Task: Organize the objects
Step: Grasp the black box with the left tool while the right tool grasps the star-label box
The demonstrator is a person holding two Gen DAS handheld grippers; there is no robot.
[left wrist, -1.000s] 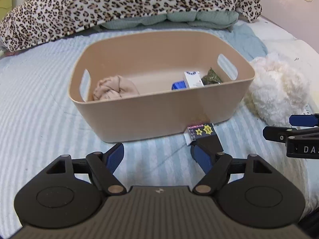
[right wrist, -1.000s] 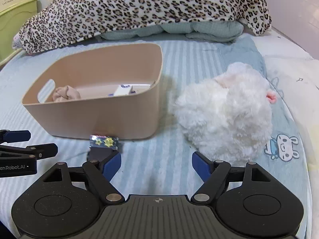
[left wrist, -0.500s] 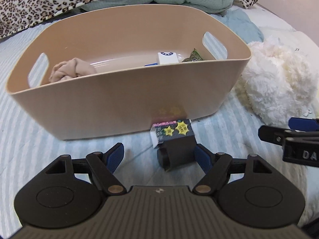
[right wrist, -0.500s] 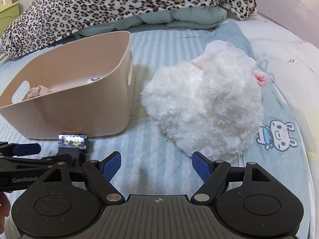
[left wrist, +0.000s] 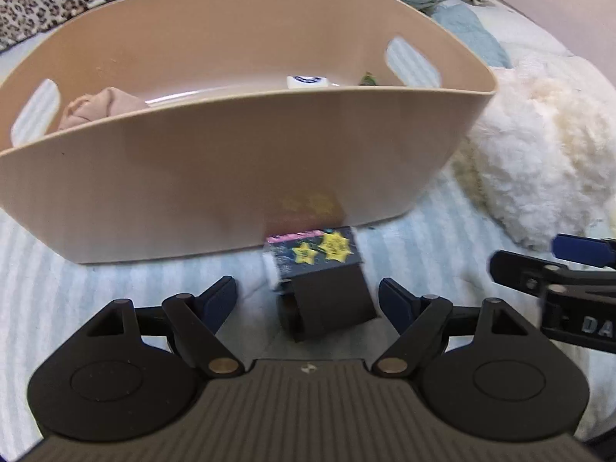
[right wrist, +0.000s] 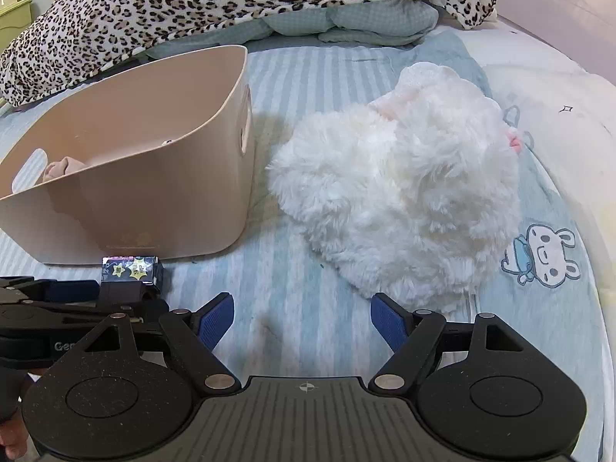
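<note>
Your left gripper (left wrist: 306, 302) is spread wide around the dark star-stickered box (left wrist: 319, 273), which lies on the bed just before the beige basket (left wrist: 238, 154). Your right gripper (right wrist: 302, 319), lettered "DA", gapes unladen near the white plush (right wrist: 400, 200).

Both wrist views look low across the bed, sharing the bin (left wrist: 246, 161) and, somewhat blurred, the starred box (right wrist: 129, 269).

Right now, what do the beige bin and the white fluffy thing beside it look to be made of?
Beige bin: probably smooth moulded plastic, with a faint sheen, thin walls and cut-out handles. White fluffy thing: soft long-pile plush, likely synthetic fur; shaggy fibres show.
</note>
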